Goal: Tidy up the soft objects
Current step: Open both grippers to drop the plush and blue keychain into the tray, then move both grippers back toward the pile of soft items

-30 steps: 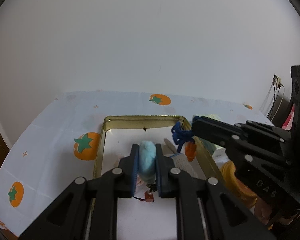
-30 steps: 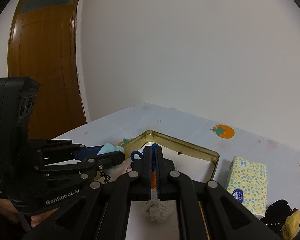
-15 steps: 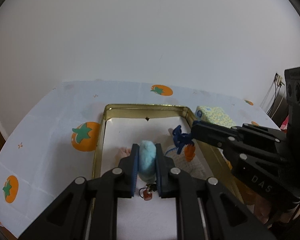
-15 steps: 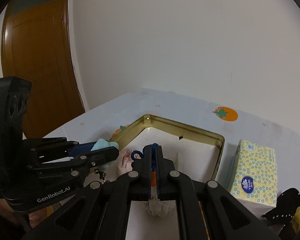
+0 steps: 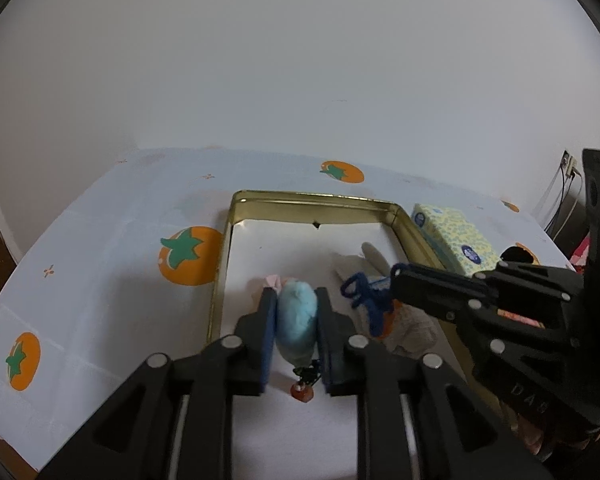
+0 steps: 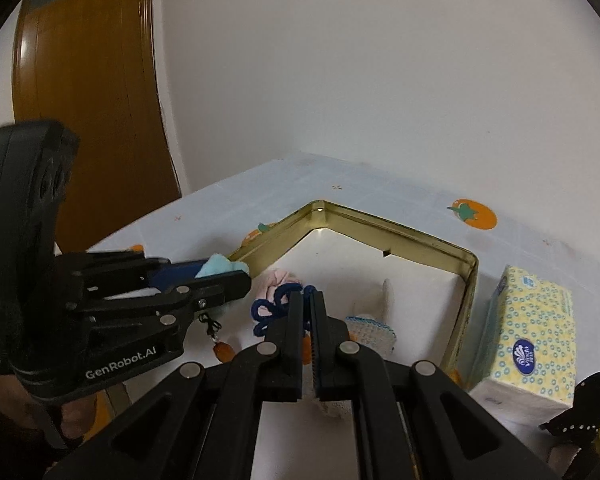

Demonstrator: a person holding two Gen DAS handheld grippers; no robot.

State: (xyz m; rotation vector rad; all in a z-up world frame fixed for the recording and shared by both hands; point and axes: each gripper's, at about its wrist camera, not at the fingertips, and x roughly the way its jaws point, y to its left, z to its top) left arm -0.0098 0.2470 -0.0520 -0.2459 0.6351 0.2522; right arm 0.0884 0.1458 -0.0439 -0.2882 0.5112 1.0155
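Left gripper (image 5: 297, 320), left wrist view: we've just been opening the jaws, blue plush (image 5: 296, 322) between them but pads no longer squeezing; long axis along the fingers, over the gold tin (image 5: 316, 197).

Right wrist view: right gripper (image 6: 307, 312) clamped on the blue cord (image 6: 272, 308) of the knitted toy (image 6: 370, 330), hanging inside the tin, right of the plush.
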